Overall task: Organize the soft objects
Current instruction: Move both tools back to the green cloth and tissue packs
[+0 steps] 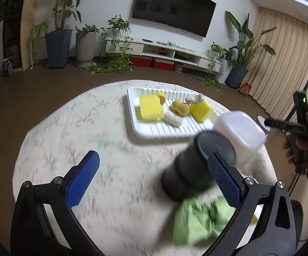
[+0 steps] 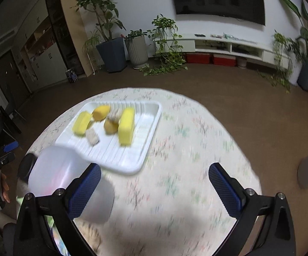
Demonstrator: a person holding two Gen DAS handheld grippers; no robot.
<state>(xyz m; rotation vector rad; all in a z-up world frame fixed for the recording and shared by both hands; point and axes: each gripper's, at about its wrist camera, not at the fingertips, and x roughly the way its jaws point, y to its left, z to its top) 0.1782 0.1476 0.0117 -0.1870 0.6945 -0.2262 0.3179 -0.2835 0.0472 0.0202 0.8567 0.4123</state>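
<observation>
Left wrist view shows the left gripper (image 1: 154, 179) with fingers spread wide, clamping nothing; beyond, on the white tray (image 1: 147, 133), lie a yellow sponge (image 1: 150, 108), tan pieces and another sponge. Right wrist view: the right gripper (image 2: 155, 188) gapes empty above the floral tablecloth (image 2: 186, 149).
</observation>
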